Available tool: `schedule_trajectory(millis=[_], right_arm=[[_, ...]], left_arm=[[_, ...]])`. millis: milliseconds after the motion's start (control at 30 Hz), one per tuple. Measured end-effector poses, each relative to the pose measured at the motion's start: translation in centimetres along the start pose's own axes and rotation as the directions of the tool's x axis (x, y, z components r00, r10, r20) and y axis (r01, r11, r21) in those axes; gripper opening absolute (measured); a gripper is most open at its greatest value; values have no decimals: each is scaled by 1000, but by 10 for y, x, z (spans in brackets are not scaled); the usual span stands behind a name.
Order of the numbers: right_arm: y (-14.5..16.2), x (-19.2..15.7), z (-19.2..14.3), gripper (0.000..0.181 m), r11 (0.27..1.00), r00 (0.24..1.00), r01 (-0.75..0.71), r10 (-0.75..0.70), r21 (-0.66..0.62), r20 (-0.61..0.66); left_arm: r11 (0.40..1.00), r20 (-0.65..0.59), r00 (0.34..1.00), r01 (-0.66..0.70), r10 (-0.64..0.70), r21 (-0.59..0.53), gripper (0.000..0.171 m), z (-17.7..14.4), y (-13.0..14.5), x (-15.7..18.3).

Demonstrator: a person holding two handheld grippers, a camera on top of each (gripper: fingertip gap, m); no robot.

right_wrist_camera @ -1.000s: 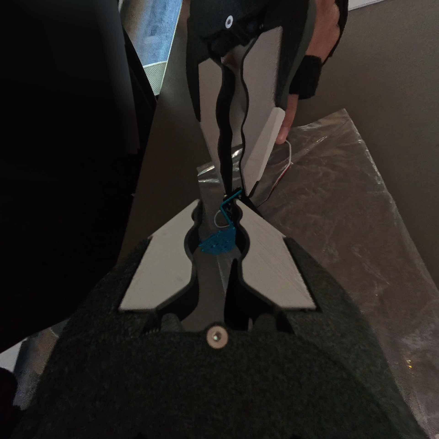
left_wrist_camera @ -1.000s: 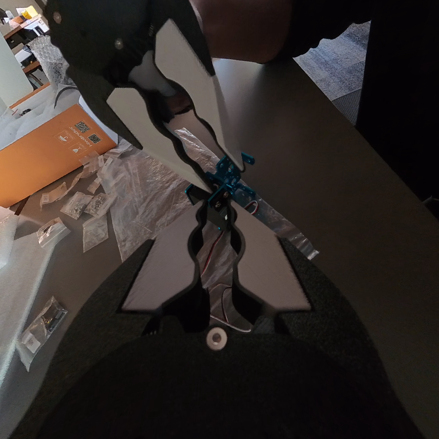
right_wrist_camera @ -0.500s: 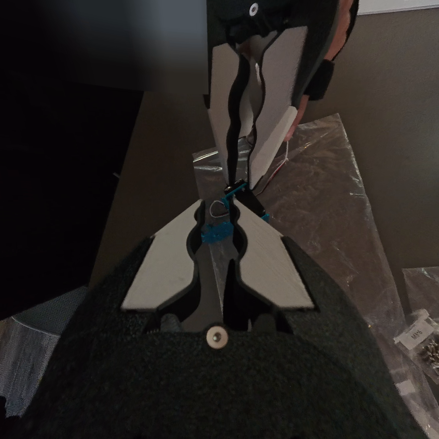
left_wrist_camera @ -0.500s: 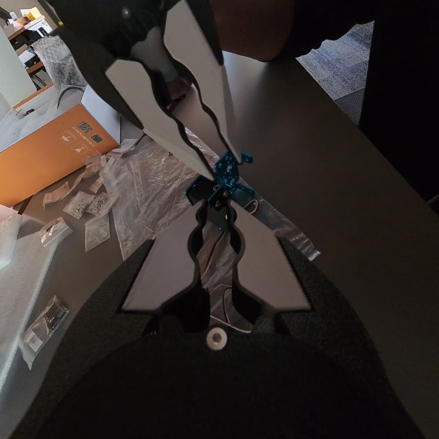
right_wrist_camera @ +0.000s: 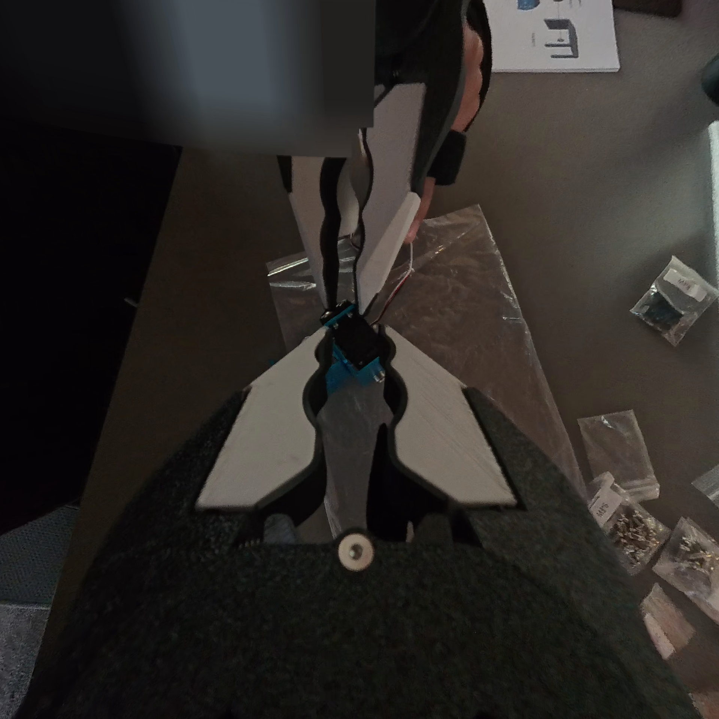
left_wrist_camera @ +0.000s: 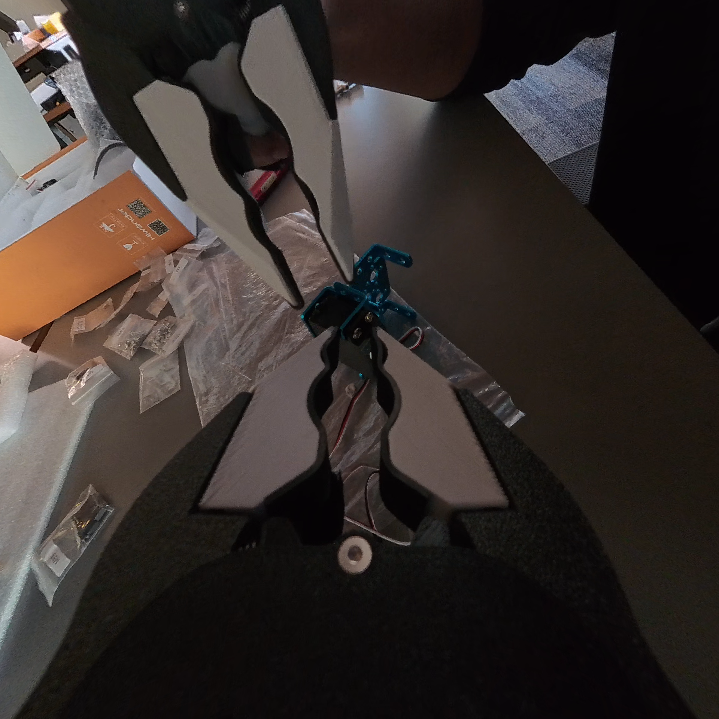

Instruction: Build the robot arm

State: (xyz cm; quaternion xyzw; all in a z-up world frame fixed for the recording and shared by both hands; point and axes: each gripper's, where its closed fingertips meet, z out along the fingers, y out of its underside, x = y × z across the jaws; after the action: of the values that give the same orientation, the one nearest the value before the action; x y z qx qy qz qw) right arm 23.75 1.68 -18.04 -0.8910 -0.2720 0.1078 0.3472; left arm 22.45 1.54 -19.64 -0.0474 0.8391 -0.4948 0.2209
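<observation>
A small assembly of blue perforated metal brackets (left_wrist_camera: 373,280) and a black servo (right_wrist_camera: 356,346) with red and white wires (left_wrist_camera: 352,416) hangs above a dark table (left_wrist_camera: 525,311). My left gripper (left_wrist_camera: 355,332) is shut on the black near end of the assembly; it also shows at the top of the right wrist view (right_wrist_camera: 346,307). My right gripper (right_wrist_camera: 353,330) has its jaws partly apart, with the servo end between the fingertips. In the left wrist view it (left_wrist_camera: 321,291) comes down from the top. I cannot tell whether it presses on the part.
A clear plastic sheet (left_wrist_camera: 241,311) lies under the assembly. Several small bags of screws (left_wrist_camera: 155,334) and an orange box (left_wrist_camera: 78,241) are to the left, and white foam (left_wrist_camera: 23,428) lies beside them. A printed sheet (right_wrist_camera: 552,35) and more bags (right_wrist_camera: 673,303) lie farther off. The table edge runs along the right. The grippers are tip to tip, or close to it.
The right gripper has shifted sideways along the assembly, from the perforated bracket to the servo end. The left gripper and the assembly have stayed put.
</observation>
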Motion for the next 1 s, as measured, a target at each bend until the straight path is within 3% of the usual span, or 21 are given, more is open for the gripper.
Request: schedule_trajectory(millis=[200,367,433,533,700,800,1000], right_arm=[[1,20,0,22,995,995,-95,95,37,5],[15,42,14,20,988,968,-144,151,-50,202],[12,35,27,20,996,945,-71,84,-50,317],[17,26,47,15,995,924,70,-39,-67,381],[33,25,59,8,967,922,238,-193,-96,336],[28,22,59,5,964,911,260,-225,-58,345],[32,19,60,9,954,881,274,-201,-117,429]], left_arm=[[1000,1,1000,-7,7,-5,15,-1,0,0],[1000,11,1000,-19,19,-8,15,0,0,1],[1000,12,1000,-22,22,-12,15,-1,0,1],[999,3,1000,-28,28,-19,14,-2,0,2],[999,-10,999,-40,40,-22,14,-2,0,6],[999,-18,999,-43,42,-23,14,-2,0,7],[997,-32,997,-66,65,-30,13,-6,2,8]])
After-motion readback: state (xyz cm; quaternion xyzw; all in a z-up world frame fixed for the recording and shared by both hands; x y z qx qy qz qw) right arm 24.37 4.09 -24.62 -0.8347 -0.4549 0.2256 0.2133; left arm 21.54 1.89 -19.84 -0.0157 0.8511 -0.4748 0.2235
